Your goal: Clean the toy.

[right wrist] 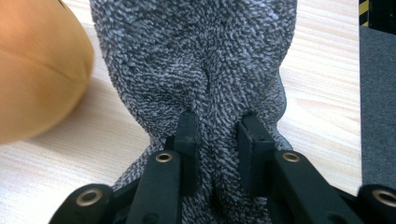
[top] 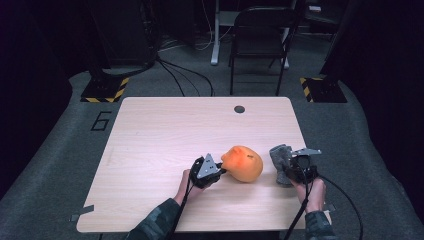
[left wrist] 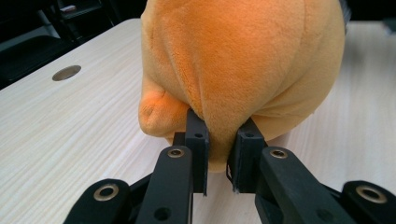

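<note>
The left hand-held gripper point(top: 220, 170) pinches a fold of the orange plush toy point(top: 243, 163), which rests on the bench point(top: 150, 145) just to its right; the right hand-held gripper point(top: 290, 167) is clamped on the grey terry cloth point(top: 281, 159), just right of the toy

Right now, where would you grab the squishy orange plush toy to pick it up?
Pinch the soft fold low on the orange plush toy, coming in level from its left side, as the left tool does now. The body is too round and wide to span, but the plush bunches into a ridge that fits between the jaws.
</note>
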